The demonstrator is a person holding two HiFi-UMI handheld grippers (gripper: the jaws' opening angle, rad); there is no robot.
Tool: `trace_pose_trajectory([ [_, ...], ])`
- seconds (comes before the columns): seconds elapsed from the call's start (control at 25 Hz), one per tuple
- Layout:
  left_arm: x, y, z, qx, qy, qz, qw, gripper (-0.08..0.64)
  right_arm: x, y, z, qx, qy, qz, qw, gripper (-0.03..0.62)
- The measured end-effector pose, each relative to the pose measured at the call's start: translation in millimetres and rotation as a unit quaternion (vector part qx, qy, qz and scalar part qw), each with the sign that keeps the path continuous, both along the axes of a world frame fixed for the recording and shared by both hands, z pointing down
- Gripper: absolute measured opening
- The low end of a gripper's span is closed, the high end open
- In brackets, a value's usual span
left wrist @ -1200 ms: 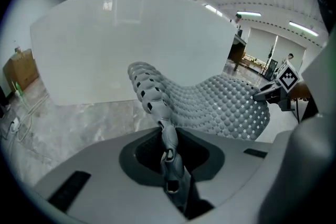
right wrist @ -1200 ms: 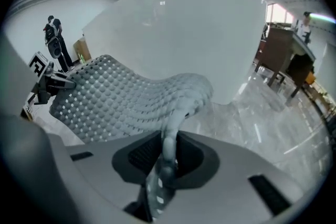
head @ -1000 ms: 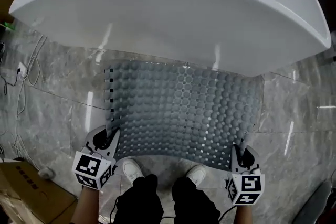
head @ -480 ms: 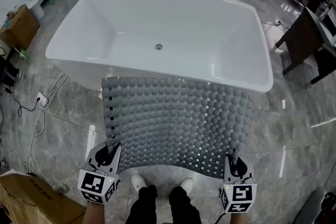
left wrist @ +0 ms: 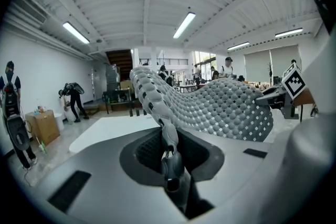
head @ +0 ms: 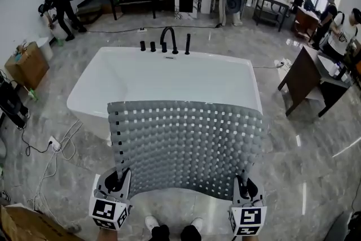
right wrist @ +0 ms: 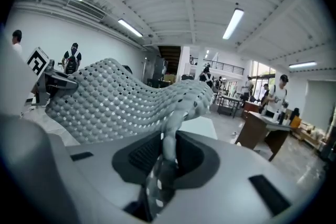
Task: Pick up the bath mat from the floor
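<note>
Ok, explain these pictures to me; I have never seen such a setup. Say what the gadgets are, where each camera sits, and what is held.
No robot here: a person holds a tool in each hand, the left gripper and the right gripper; the cubes with black-and-white squares belong to them. One picture comes from a camera on the person's head, looking down. The other two come from cameras riding on the grippers, looking along their jaws. Each gripper is shut on a near corner of the grey bath mat, held spread out above the floor. Beyond it stands a white bathtub.
</note>
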State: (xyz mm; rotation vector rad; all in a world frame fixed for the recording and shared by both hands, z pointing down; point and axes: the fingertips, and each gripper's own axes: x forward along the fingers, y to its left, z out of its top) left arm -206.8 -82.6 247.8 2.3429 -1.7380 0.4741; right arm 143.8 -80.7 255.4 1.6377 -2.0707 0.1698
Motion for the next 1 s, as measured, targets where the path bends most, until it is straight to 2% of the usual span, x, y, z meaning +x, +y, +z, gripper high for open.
trace_pose_trajectory([
  [0.16,9,-14,-67,0.051,0.001,-0.001,0.9987,0.064,12,-9,-58,0.043,-0.01,0.012,0.999,0.089],
  [0.36,6,-13,-113,0.094,0.0,-0.009,0.9956,0.064,8,-11,-108,0.083,-0.015,0.014,0.996,0.091],
  [0.64,9,-13,-155,0.135,-0.009,-0.006,0.9908,0.064,-2,-7,-147,0.122,-0.028,0.018,0.992,0.091],
  [1.0,13,-14,-172,0.169,-0.02,0.002,0.9853,0.064,-2,-9,-163,0.154,-0.033,0.026,0.987,0.091],
])
